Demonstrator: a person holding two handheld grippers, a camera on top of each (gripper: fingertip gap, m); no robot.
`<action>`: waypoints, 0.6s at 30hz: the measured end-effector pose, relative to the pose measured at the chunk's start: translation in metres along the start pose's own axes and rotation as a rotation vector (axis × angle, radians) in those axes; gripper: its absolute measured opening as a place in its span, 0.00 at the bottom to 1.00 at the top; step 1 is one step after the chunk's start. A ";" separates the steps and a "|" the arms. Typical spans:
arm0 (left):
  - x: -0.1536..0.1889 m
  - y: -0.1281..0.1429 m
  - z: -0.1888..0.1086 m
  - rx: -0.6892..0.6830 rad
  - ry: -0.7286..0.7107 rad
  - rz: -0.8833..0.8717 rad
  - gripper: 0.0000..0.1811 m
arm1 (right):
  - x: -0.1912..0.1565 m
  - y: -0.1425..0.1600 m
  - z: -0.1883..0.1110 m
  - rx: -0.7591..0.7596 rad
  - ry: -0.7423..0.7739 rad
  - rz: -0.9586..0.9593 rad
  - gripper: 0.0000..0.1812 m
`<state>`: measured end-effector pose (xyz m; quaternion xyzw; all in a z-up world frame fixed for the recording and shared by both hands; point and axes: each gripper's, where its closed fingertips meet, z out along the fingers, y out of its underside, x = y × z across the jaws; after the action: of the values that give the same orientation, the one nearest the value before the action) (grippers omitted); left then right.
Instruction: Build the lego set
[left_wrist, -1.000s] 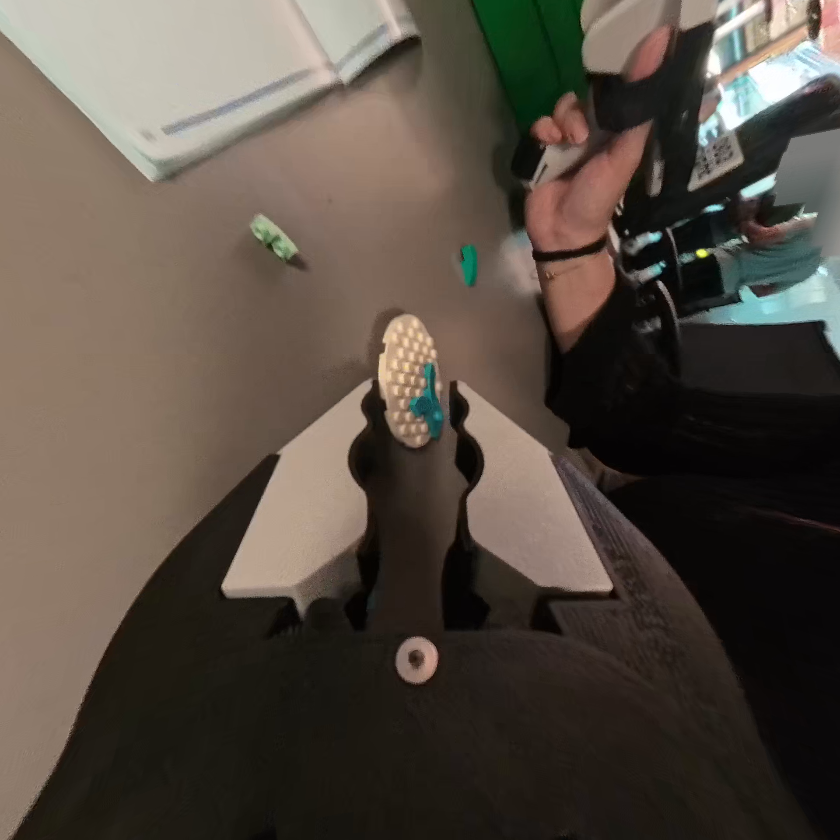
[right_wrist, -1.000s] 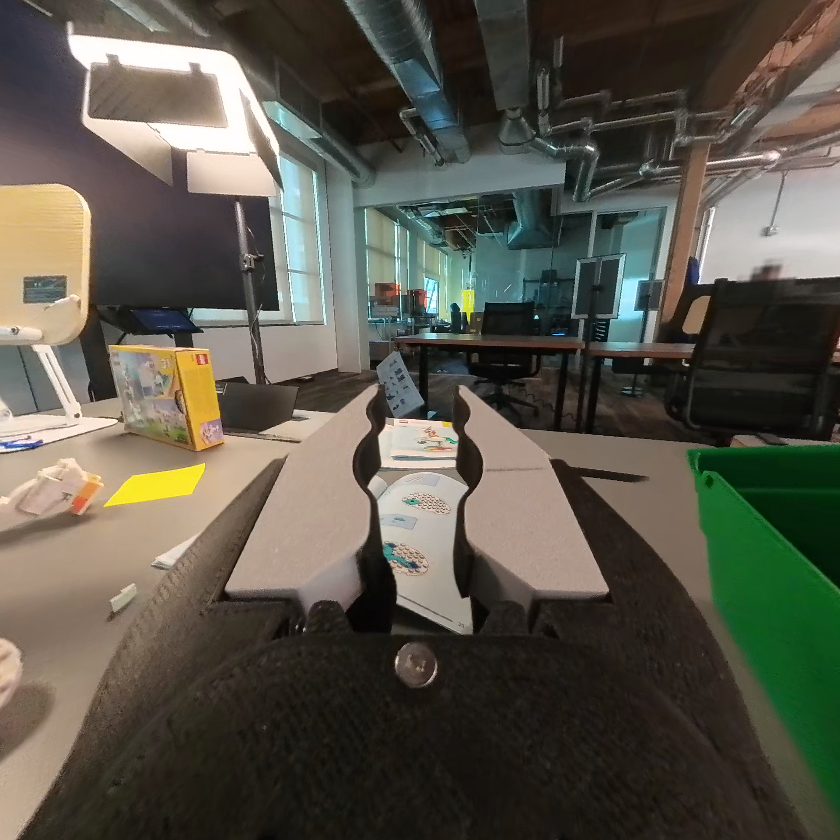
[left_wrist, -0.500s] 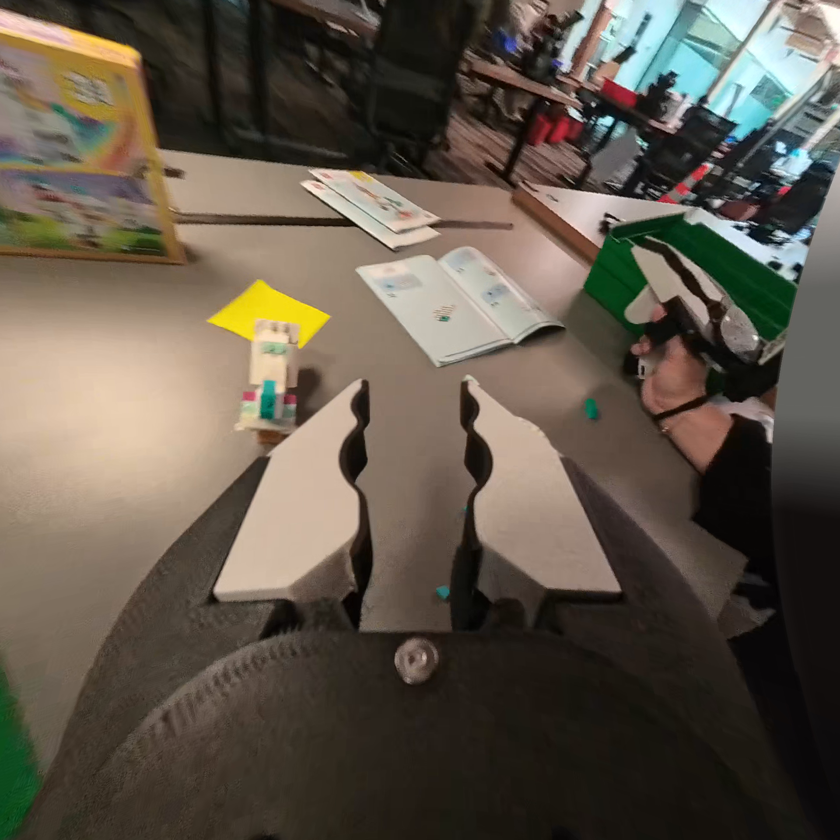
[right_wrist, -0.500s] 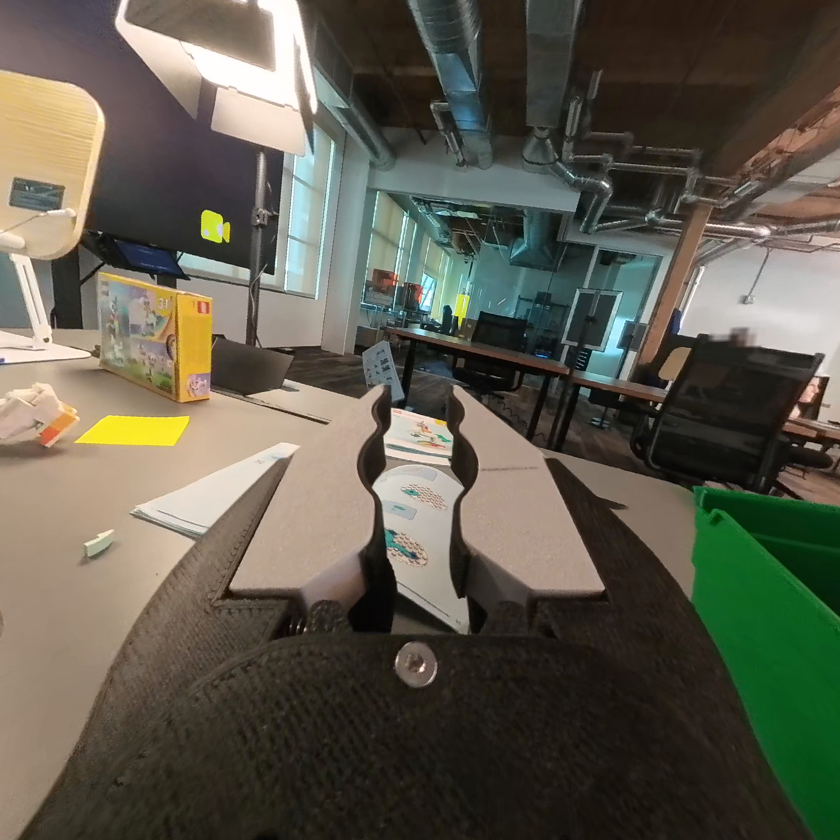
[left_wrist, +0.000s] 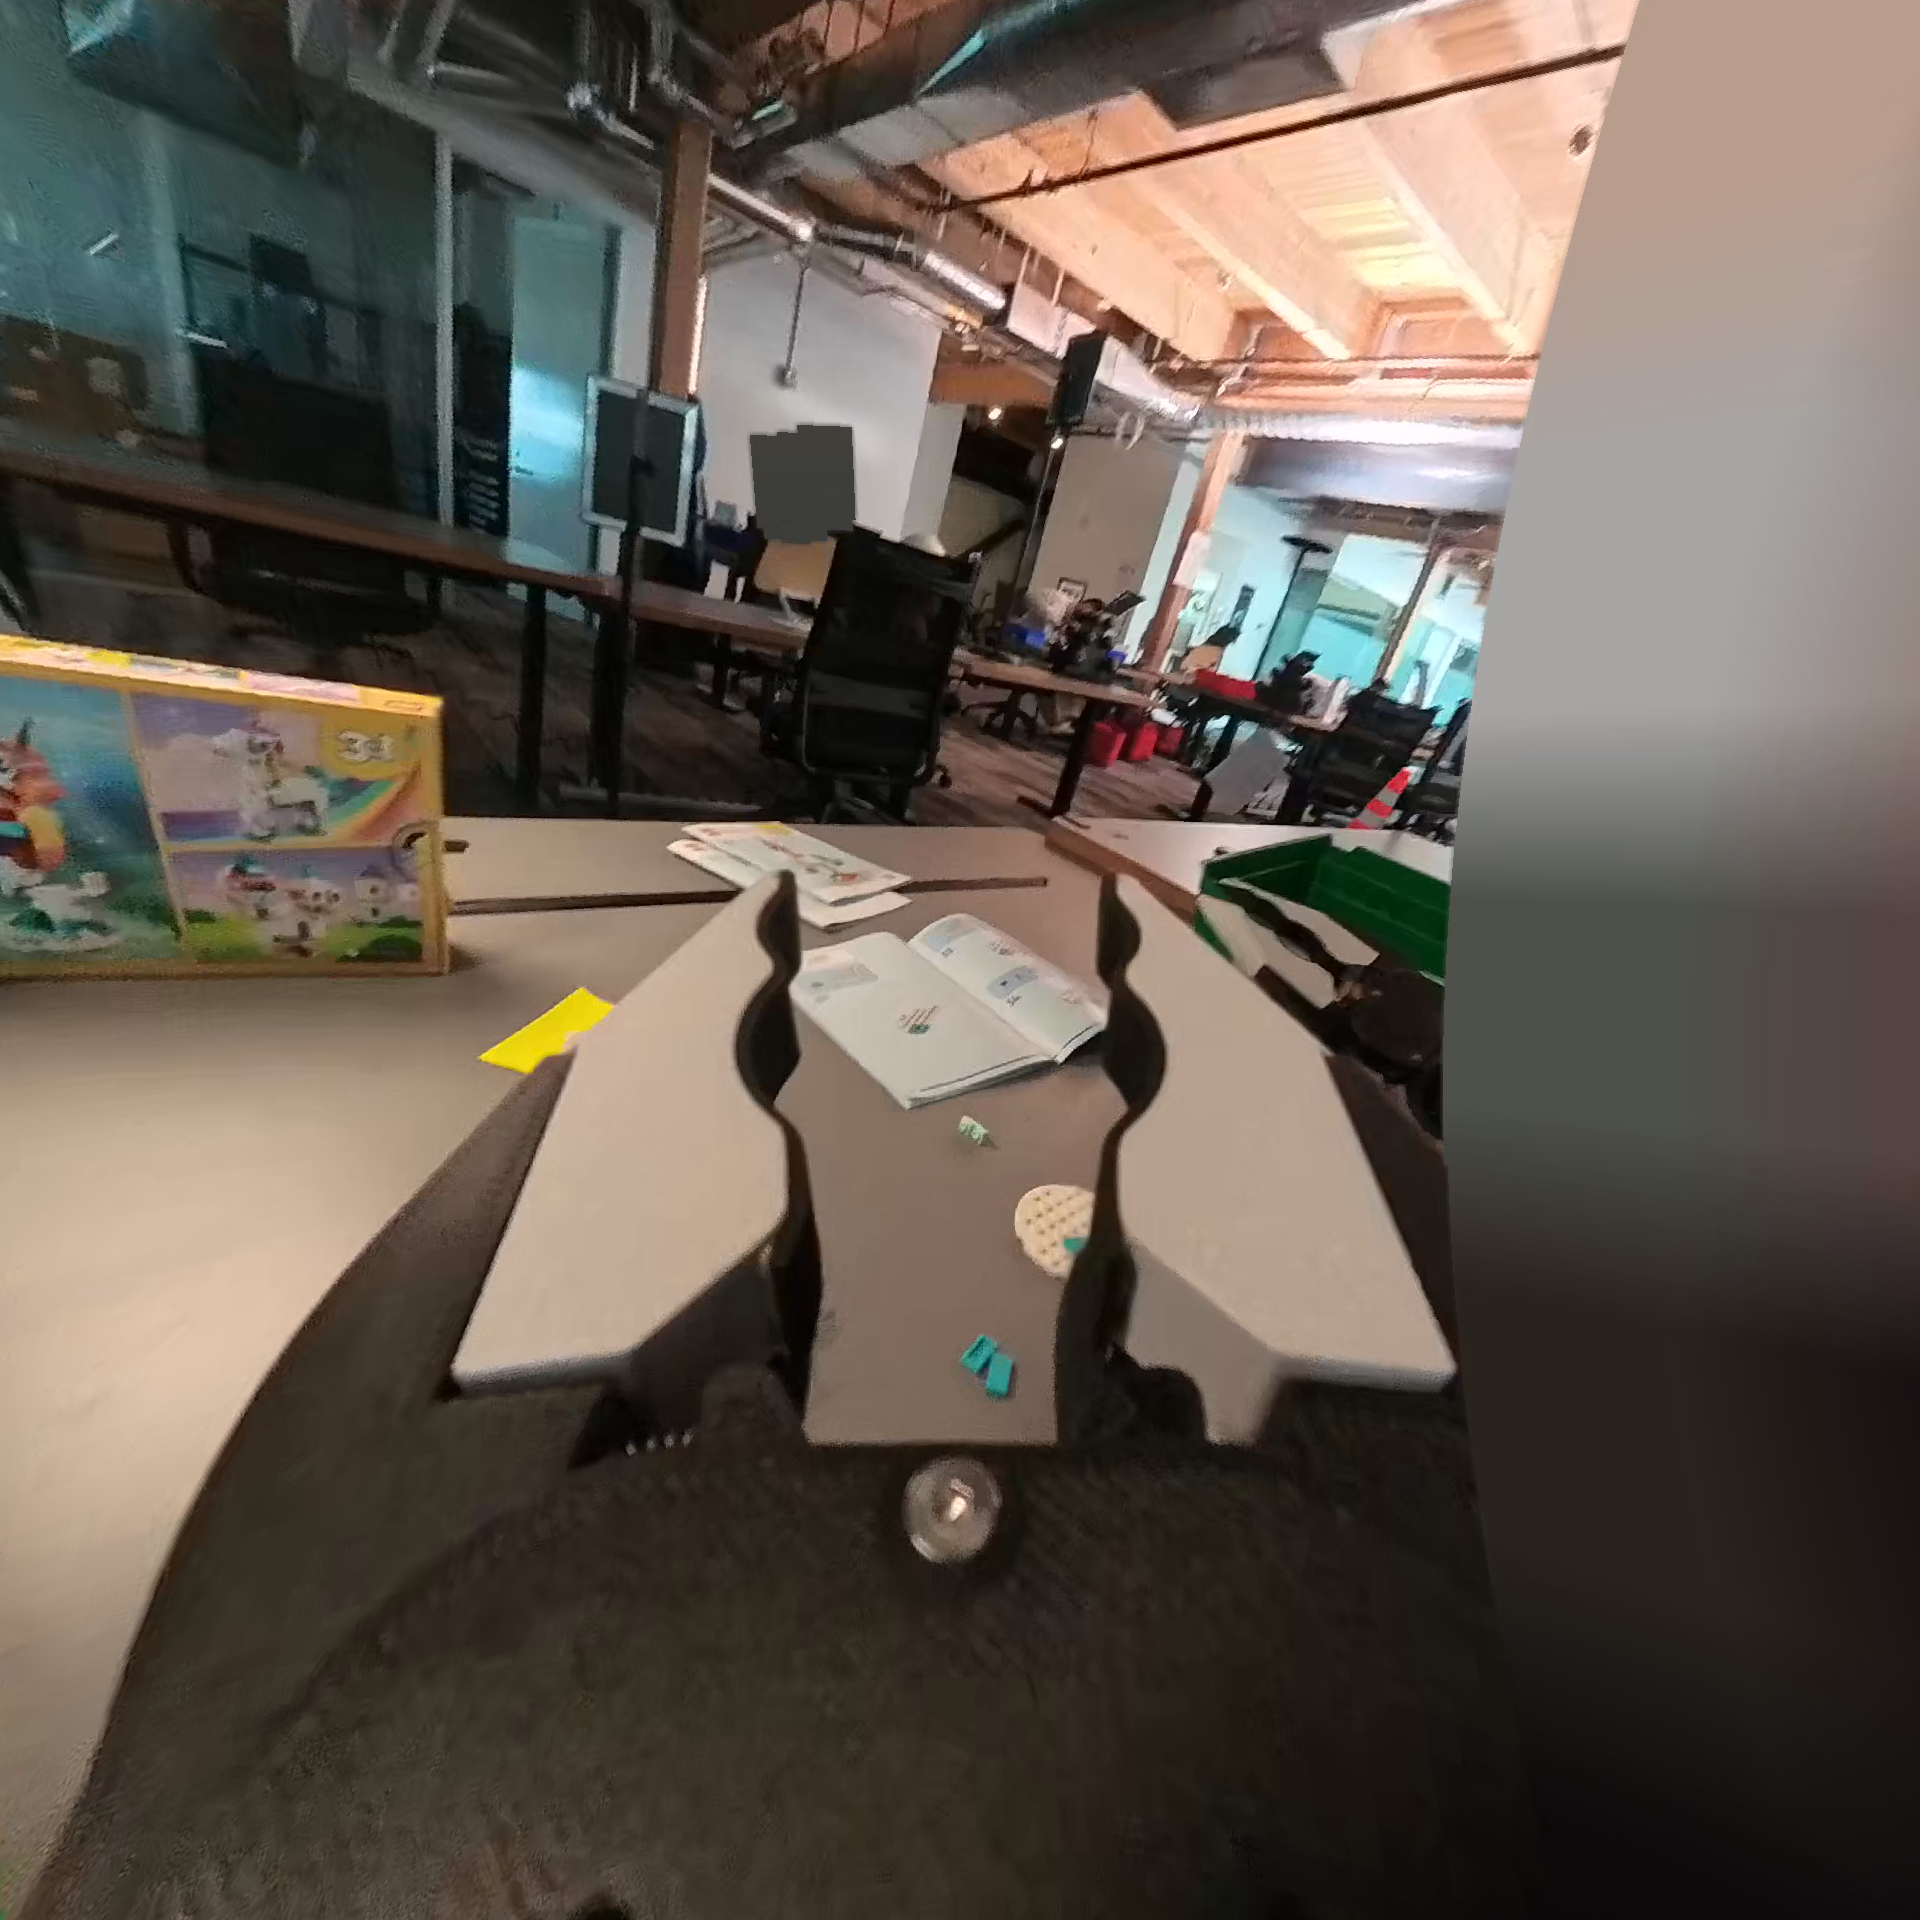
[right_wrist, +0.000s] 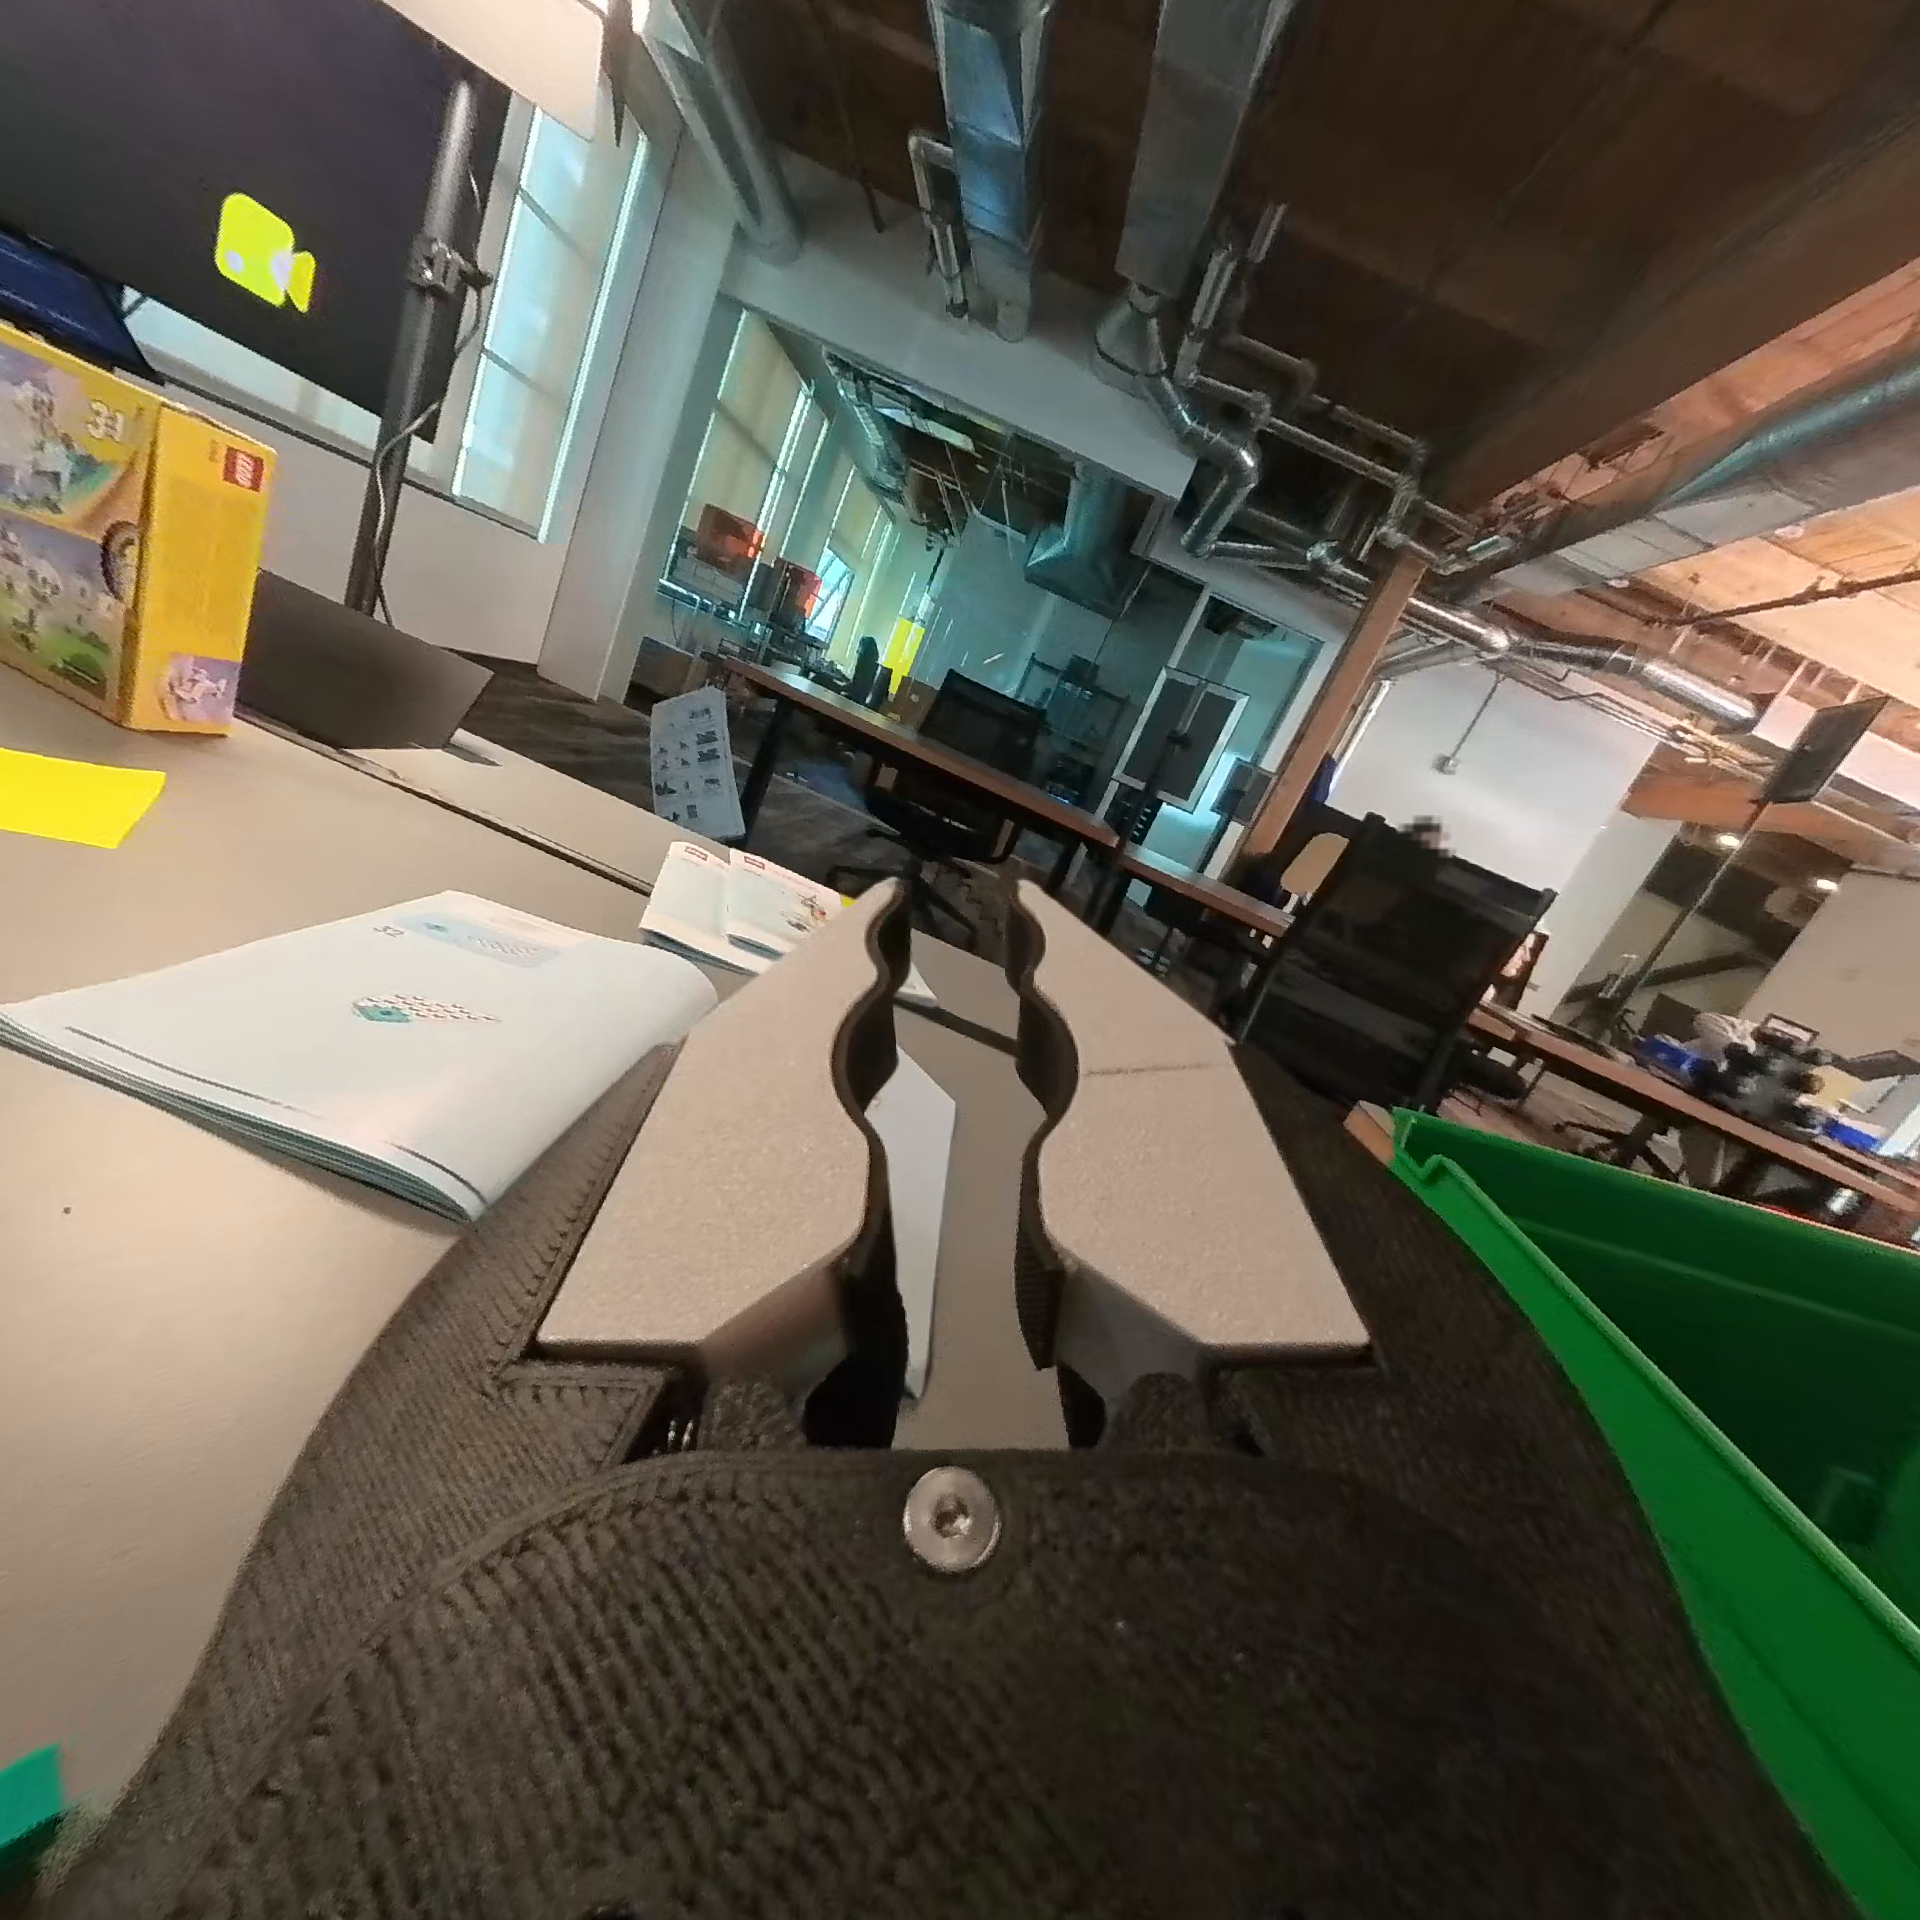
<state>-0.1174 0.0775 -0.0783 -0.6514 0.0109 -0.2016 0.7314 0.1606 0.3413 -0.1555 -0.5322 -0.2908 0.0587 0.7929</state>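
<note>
My left gripper (left_wrist: 943, 894) is open wide and empty above the grey table (left_wrist: 208, 1143). Seen between its fingers, a white round studded plate (left_wrist: 1047, 1224) with a teal piece on it lies flat on the table. Two small teal pieces (left_wrist: 987, 1363) lie nearer, and a pale green piece (left_wrist: 974, 1132) lies beyond. My right gripper (right_wrist: 958, 899) is open with a narrow gap and holds nothing. It sits low over the table, beside the open instruction booklet (right_wrist: 343, 1029). It also shows far off in the left wrist view (left_wrist: 1299, 951).
A green bin (right_wrist: 1662, 1351) stands close on the right of my right gripper. The yellow set box (left_wrist: 208, 831) stands at the back left, with a yellow paper (left_wrist: 545, 1029) before it. More booklets (left_wrist: 790, 862) lie by the far table edge. A teal piece (right_wrist: 31, 1766) lies bottom left. My right fingertips sit around 40 cm from my left ones.
One second ago my left gripper was shut on the white round plate. It has let go, opened wide and tilted up; the plate lies on the table. My right gripper has sunk lower beside the booklet.
</note>
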 end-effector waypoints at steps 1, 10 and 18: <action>0.000 -0.002 0.000 0.015 0.014 -0.014 0.31 | 0.000 0.002 0.001 -0.010 0.000 -0.003 0.08; -0.017 -0.014 -0.013 0.051 -0.063 0.026 0.32 | -0.005 0.006 0.003 -0.036 -0.011 -0.041 0.08; -0.029 -0.017 -0.026 0.029 -0.098 0.040 0.32 | 0.008 0.000 0.000 0.008 0.041 0.039 0.09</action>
<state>-0.1560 0.0607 -0.0729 -0.6494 -0.0151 -0.1550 0.7443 0.1672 0.3440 -0.1524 -0.5355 -0.2640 0.0646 0.7996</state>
